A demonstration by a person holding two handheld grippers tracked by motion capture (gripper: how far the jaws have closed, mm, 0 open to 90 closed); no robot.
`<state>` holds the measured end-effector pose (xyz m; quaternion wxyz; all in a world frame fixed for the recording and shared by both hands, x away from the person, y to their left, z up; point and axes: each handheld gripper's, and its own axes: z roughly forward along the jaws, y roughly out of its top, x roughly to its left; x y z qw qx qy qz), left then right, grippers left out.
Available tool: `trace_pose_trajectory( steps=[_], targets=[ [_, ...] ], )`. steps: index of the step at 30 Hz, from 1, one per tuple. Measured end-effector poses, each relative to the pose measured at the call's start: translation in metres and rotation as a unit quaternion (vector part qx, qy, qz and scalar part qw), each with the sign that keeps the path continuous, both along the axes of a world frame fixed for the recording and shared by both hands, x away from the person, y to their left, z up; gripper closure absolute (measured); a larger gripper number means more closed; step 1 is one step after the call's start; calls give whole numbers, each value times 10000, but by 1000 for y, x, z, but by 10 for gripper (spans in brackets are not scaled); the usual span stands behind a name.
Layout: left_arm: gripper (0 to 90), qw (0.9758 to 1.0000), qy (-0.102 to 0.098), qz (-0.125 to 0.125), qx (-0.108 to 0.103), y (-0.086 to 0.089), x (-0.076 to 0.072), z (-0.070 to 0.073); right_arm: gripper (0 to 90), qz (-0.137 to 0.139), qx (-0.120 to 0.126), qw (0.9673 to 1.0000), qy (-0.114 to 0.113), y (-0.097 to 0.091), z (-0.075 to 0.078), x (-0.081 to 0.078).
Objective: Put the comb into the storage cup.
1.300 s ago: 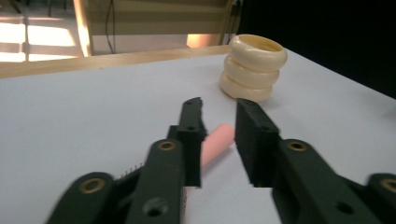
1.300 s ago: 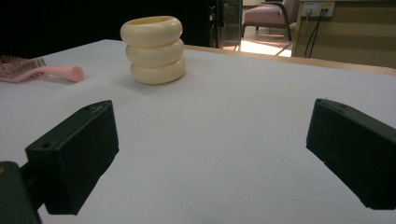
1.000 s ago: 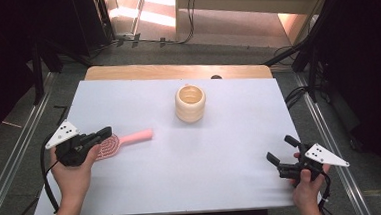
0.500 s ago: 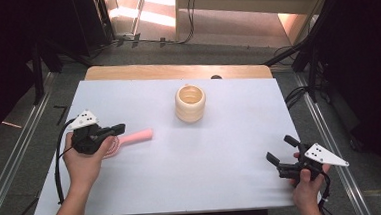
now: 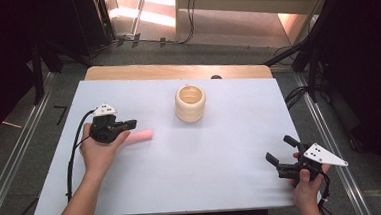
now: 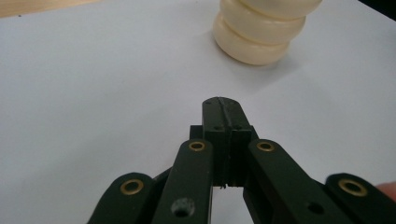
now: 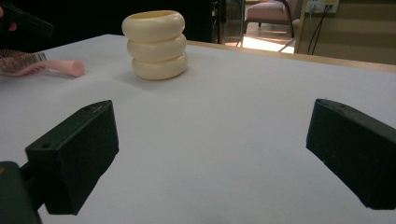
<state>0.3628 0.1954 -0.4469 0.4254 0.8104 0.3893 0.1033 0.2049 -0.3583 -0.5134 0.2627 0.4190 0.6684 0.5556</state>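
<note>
A pink hairbrush lies on the white table left of centre; its handle point(image 5: 141, 135) sticks out to the right from under my left hand. The right gripper view shows its bristled head point(image 7: 18, 58). My left gripper point(image 5: 131, 124) hovers just over the brush and points right. Its jaws are shut with nothing between them, as the left gripper view shows point(image 6: 222, 105). A cream ribbed cup point(image 5: 191, 103) stands upright past the middle, ahead of those jaws point(image 6: 261, 32). My right gripper point(image 5: 278, 148) rests near the front right corner, open and empty, its two pads wide apart point(image 7: 77, 154).
The white table top point(image 5: 223, 185) ends in a wooden strip point(image 5: 176, 71) at the back. A black cable point(image 5: 73, 154) trails from the left gripper along the forearm. Dark stands and cables line the floor on both sides.
My left hand has moved right and a little farther back, coming over the brush's head and covering it. The brush, the cup and my right gripper have stayed where they were.
</note>
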Motion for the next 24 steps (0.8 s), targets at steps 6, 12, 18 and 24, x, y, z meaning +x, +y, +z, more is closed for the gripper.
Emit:
trace_pose_trajectory(
  steps=[6, 12, 18, 24],
  targets=[
    [900, 9998, 207, 64, 19, -4, 10, -6, 9, -5, 23, 10000, -5, -1, 0, 0],
    [900, 9991, 310, 93, 258, -10, 17, -9, 9, 17, 7, 10000, -5, 0, 0, 0],
    [900, 9985, 374, 70, 389, -19, 21, -13, 9, 22, -14, 10000, 10, 0, 0, 0],
    [900, 9975, 429, 47, 551, -26, 24, -18, 9, 8, -11, 10000, 14, 0, 0, 1]
  ],
)
